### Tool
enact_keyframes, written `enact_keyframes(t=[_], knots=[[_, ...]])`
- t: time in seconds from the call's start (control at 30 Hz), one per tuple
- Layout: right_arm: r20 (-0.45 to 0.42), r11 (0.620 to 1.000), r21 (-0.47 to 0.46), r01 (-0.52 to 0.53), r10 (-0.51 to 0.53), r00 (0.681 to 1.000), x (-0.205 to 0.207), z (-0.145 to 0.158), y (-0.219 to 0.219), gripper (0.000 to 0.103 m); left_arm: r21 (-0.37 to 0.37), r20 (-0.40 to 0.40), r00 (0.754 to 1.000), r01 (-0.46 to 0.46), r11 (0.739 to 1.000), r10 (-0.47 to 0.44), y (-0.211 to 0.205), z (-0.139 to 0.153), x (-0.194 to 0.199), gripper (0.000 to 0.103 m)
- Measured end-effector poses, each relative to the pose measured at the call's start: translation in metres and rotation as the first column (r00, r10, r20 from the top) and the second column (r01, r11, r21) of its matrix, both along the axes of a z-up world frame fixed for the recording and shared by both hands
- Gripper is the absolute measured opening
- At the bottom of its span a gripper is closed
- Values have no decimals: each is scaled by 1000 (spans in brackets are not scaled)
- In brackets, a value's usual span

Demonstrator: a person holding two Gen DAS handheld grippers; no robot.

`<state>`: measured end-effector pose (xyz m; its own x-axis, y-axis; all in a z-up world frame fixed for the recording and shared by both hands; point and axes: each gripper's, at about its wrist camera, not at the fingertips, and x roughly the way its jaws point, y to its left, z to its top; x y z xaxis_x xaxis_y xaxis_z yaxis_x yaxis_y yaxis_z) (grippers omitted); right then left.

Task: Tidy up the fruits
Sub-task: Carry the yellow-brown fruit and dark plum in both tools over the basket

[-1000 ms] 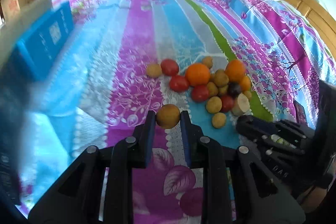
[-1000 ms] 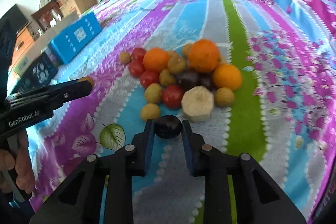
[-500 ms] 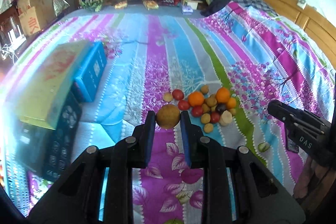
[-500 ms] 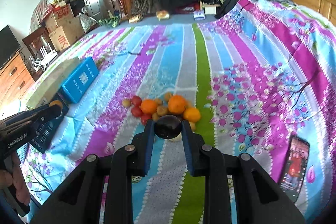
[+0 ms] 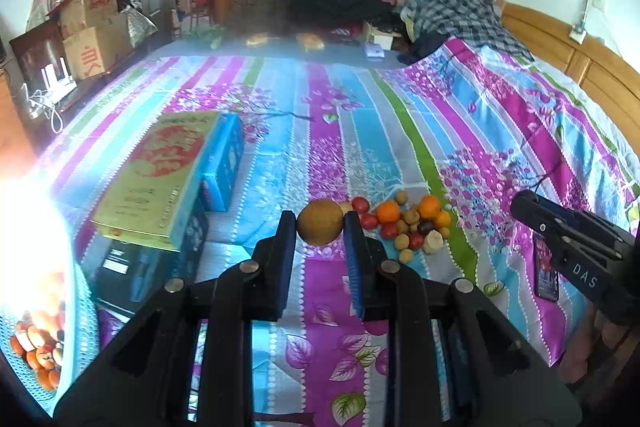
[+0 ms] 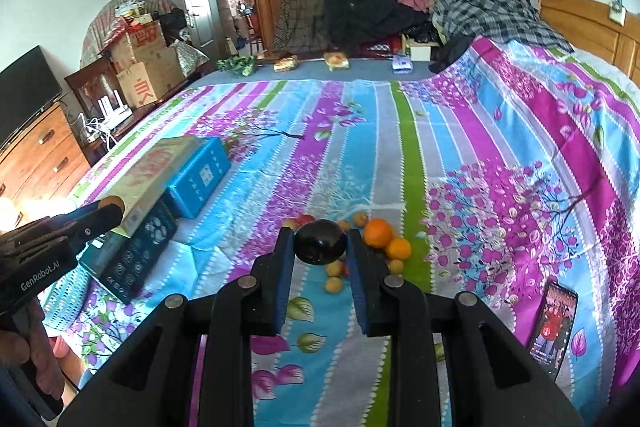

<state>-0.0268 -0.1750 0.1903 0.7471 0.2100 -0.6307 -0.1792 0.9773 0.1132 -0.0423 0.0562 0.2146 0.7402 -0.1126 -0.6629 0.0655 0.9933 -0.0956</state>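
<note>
Left gripper (image 5: pixel 320 227) pinches round tan-brown fruit (image 5: pixel 320 222) | right gripper (image 6: pixel 320 245) pinches glossy dark plum (image 6: pixel 320 242) | I judge both light, bruisable, slippery; grip mid-girth.

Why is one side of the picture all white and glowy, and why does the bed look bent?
Left wrist view: strong glare washes out the left edge, hazing the fruit basket. Right wrist view: no such glare, only a small bright patch at the left edge. Both views: the fisheye lens curves the striped bedspread and darkens the corners.
</note>
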Motion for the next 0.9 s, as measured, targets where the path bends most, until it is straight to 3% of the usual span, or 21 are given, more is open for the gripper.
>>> enact_keyframes(t=[0.57,0.9], knots=[[66,993,-10,-117,118,991,-16,42,67,30,-26,59,991,-122,992,123,60,27,-30,25],[84,971,4,-239,238,968,-11,61,133,30,-37,89,955,-281,959,283,129,45,-55,25]])
